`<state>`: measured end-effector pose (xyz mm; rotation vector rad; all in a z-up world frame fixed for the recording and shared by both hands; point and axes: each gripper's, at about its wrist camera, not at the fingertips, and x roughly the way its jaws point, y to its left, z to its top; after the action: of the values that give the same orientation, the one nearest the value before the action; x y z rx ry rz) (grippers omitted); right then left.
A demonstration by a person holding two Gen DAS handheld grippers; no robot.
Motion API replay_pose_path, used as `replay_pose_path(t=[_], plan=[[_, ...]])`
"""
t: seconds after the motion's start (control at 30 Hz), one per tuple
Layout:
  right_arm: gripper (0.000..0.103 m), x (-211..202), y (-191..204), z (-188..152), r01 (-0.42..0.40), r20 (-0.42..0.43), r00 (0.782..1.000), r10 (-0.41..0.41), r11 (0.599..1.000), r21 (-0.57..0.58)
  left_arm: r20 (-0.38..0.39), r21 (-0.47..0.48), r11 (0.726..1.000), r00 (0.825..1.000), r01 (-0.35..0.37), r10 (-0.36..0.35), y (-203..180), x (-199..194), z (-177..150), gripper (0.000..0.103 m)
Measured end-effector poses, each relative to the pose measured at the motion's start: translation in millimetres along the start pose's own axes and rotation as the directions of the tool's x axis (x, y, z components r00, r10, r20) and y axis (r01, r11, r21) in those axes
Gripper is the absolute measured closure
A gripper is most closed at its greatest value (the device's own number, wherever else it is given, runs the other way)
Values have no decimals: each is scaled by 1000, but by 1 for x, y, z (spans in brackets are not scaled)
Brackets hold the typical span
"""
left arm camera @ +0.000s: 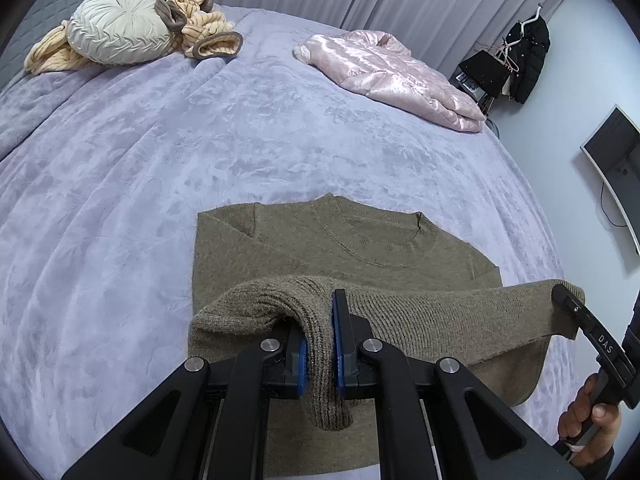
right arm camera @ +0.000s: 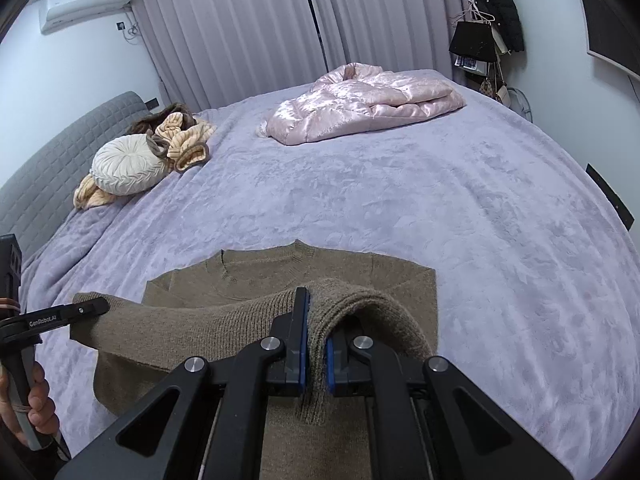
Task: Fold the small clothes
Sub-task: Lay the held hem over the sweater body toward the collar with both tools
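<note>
Left tongs point(left arm camera: 320, 344) and right tongs point(right arm camera: 316, 344) clamping sweater point(left arm camera: 360, 248) hem, wide bedspread point(left arm camera: 160, 160) beyond

Ahead of my two grippers the lilac bedspread point(right arm camera: 360, 208) lies bare beyond the brown sweater point(right arm camera: 280, 276), so I can pass forward there. Far left, the round cushion point(right arm camera: 128, 168) and striped orange garment point(right arm camera: 188, 136) block the headboard side; far right, the pink quilted jacket point(right arm camera: 360, 100) takes that corner. A bare lane runs between them toward the curtains point(right arm camera: 248, 28).
</note>
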<state>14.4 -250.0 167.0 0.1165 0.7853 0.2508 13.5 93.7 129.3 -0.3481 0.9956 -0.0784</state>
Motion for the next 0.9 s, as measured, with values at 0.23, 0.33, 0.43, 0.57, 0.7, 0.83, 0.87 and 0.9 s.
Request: replay_pose_path(t=[0.23, 0.33, 0.43, 0.57, 0.7, 0.83, 0.87, 0.9], plan=[[96, 26, -1, 6, 5, -47, 999, -5, 1000, 4, -41, -17, 1000, 999, 0, -1, 8, 20, 7, 92], [96, 35, -4, 6, 10, -60, 998, -10, 1000, 7, -42, -21, 1000, 999, 8, -9, 10, 26, 11, 92], [96, 41, -7, 7, 15, -65, 998, -15, 1000, 10, -50, -26, 1000, 999, 13, -14, 11, 33, 17, 92], [96, 53, -12, 9, 19, -79, 997, -17, 999, 27, -62, -36, 999, 998, 16, -18, 13, 44, 24, 92], [96, 63, -13, 10, 27, -92, 995, -24, 999, 30, -77, -31, 999, 997, 9, -12, 13, 57, 28, 92], [96, 75, -15, 12, 34, -108, 994, -30, 999, 34, -95, -48, 999, 995, 7, -11, 16, 71, 31, 92], [96, 78, -16, 12, 35, -112, 993, -31, 999, 35, -100, -53, 999, 995, 9, -14, 18, 75, 32, 92], [96, 82, -17, 13, 37, -116, 993, -33, 999, 35, -102, -54, 998, 995, 8, -14, 18, 78, 33, 92]])
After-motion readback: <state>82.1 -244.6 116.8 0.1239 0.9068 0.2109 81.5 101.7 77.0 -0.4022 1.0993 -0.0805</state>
